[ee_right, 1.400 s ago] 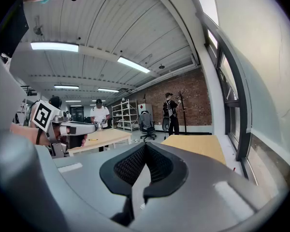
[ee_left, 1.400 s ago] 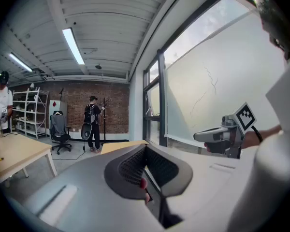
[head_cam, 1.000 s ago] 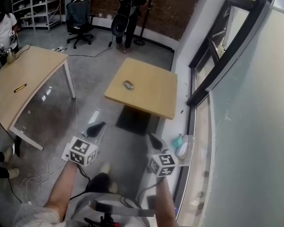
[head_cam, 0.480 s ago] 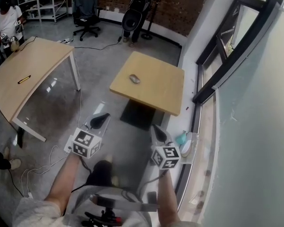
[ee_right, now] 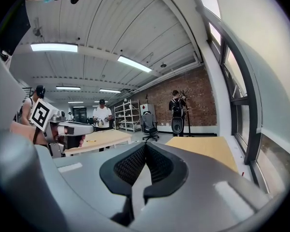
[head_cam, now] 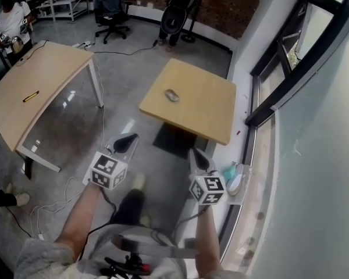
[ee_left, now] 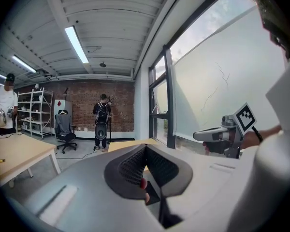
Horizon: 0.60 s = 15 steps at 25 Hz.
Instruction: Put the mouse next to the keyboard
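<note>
The mouse [head_cam: 172,95], a small rounded grey shape, is seen lying on the small square desk [head_cam: 209,112] of pale wood. It lies close to that desk's 9 o'clock edge and well apart from both grippers. This desk is placed at 12 o'clock from the person, with its 3 o'clock edge near the white window wall [head_cam: 247,39] and a dark mat [head_cam: 173,143] beneath its near edge. A broad lane of glossy grey concrete floor [head_cam: 125,89] is left open between it and the larger pale desk [head_cam: 46,74] at 10 o'clock, on which a thin yellow object [head_cam: 27,97] is laid. Loose cables [head_cam: 55,199] are trailed over the floor at 8 o'clock. The left gripper [head_cam: 125,142] and the right gripper [head_cam: 198,157] are held side by side above the floor. The black, dimpled fingers [ee_left: 130,166] of the left are pressed together on nothing, and the right's fingers [ee_right: 130,164] are closed likewise. Black-and-white square markers are borne on each gripper's cube [head_cam: 109,170].
</note>
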Each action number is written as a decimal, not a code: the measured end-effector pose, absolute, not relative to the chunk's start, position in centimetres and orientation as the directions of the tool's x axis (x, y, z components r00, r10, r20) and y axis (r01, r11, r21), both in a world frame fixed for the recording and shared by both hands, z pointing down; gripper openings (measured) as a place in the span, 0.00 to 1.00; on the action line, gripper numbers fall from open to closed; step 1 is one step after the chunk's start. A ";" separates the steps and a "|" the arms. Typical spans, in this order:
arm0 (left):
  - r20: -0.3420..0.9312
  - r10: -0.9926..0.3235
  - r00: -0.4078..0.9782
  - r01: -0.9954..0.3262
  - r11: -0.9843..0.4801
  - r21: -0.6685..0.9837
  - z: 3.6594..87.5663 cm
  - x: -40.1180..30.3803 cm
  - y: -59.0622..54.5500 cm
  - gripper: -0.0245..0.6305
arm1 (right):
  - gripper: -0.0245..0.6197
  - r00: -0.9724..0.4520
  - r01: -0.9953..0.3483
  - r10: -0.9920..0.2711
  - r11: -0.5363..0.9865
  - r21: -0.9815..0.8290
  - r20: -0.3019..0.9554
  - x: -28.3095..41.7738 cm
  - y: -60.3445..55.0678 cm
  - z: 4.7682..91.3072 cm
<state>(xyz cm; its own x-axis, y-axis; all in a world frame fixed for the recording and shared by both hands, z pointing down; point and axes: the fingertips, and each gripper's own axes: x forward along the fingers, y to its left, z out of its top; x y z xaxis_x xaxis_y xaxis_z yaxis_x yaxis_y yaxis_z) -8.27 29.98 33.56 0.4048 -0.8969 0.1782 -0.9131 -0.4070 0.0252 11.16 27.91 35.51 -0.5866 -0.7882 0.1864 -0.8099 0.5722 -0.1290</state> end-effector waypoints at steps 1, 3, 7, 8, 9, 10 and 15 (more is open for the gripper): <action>0.183 -0.895 0.406 -0.912 -0.409 0.025 33.7 -8.5 29.1 0.04 | 0.06 -0.585 -0.811 -0.789 0.570 -0.130 0.189 10.9 27.1 35.6; 0.189 -0.892 0.411 -0.910 -0.414 0.026 33.8 -9.0 27.4 0.04 | 0.06 -0.581 -0.814 -0.791 0.566 -0.131 0.193 10.3 25.5 35.8; 0.197 -0.885 0.423 -0.905 -0.424 0.037 34.3 -9.8 23.6 0.04 | 0.06 -0.569 -0.822 -0.796 0.556 -0.125 0.207 9.3 21.9 36.1; 0.200 -0.883 0.425 -0.904 -0.426 0.040 34.4 -10.0 22.5 0.04 | 0.06 -0.567 -0.823 -0.796 0.553 -0.126 0.210 9.0 21.0 36.1; 0.202 -0.881 0.428 -0.903 -0.429 0.041 34.4 -10.1 21.5 0.04 | 0.06 -0.566 -0.824 -0.797 0.551 -0.128 0.212 8.8 20.1 36.1; 0.202 -0.879 0.431 -0.901 -0.432 0.043 34.4 -10.3 20.6 0.04 | 0.06 -0.565 -0.825 -0.796 0.550 -0.130 0.216 8.4 19.3 36.2; 0.198 -0.871 0.449 -0.893 -0.446 0.059 34.2 -11.3 16.3 0.04 | 0.06 -0.558 -0.829 -0.796 0.544 -0.126 0.236 6.9 15.5 36.3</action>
<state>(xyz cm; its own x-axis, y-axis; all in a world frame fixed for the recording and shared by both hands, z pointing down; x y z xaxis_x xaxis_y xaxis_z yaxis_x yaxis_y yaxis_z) -11.35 16.27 34.23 0.4487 -0.8715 0.1980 -0.8929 -0.4464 0.0590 6.89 15.51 36.32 -0.5578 -0.7958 0.2358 -0.8295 0.5441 -0.1261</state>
